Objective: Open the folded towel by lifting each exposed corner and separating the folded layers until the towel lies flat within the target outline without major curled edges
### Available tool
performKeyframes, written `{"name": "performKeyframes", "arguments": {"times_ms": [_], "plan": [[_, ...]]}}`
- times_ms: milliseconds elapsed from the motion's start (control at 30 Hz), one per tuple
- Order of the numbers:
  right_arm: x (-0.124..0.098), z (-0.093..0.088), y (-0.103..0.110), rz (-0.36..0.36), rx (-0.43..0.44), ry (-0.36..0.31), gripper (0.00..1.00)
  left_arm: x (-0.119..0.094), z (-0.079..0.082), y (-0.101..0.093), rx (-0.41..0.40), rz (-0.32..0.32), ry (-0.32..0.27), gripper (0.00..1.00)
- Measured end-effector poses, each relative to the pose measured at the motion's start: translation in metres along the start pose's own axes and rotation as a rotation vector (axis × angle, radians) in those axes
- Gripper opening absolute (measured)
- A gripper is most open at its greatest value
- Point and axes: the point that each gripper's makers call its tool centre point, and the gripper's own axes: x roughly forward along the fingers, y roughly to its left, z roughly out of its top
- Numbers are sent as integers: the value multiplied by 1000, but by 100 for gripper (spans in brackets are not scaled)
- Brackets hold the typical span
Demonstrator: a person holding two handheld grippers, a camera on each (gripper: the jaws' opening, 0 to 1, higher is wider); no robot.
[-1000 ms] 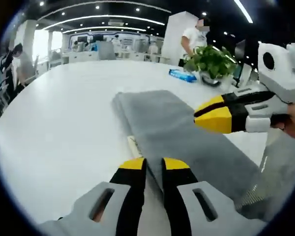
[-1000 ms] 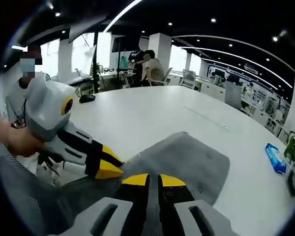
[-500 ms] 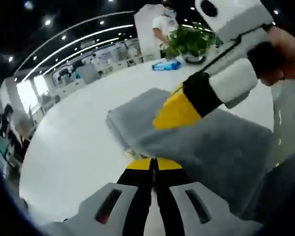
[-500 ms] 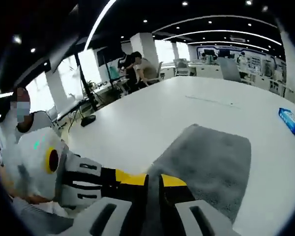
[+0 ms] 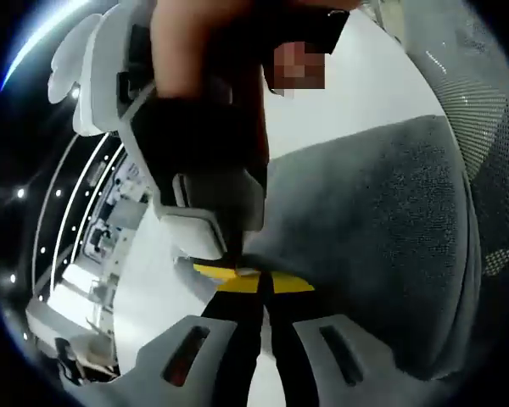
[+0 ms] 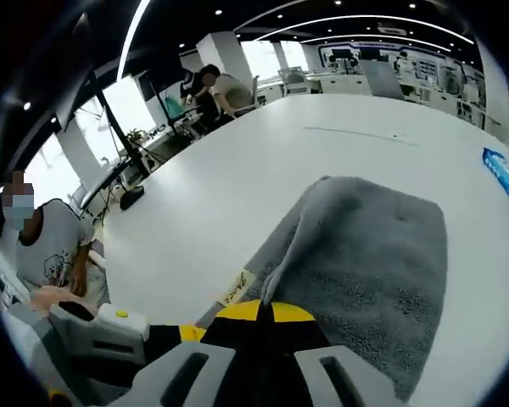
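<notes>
Grey towel runs lengthwise away from both tongs, near edge pinched

The white oval tabletop [image 6: 237,178] carries the folded grey terry towel [image 6: 373,254], long axis running away from the person. A raised fold ridge climbs from the right tongs [image 6: 265,311], shut on its near edge. The left tongs [image 5: 263,283] grip the same near edge, so both sit at the towel's near end
</notes>
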Motion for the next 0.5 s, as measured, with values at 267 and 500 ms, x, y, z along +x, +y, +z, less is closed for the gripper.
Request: {"name": "performKeyframes", "arguments": {"times_ms": [267,500], "plan": [[0,-5,-10,46,196,-36,0,-15,-49,57,-750,92,-2,4],[1,-11,-11,28,157,-33,0,5,-69,40,-900,17,89,10]]}}
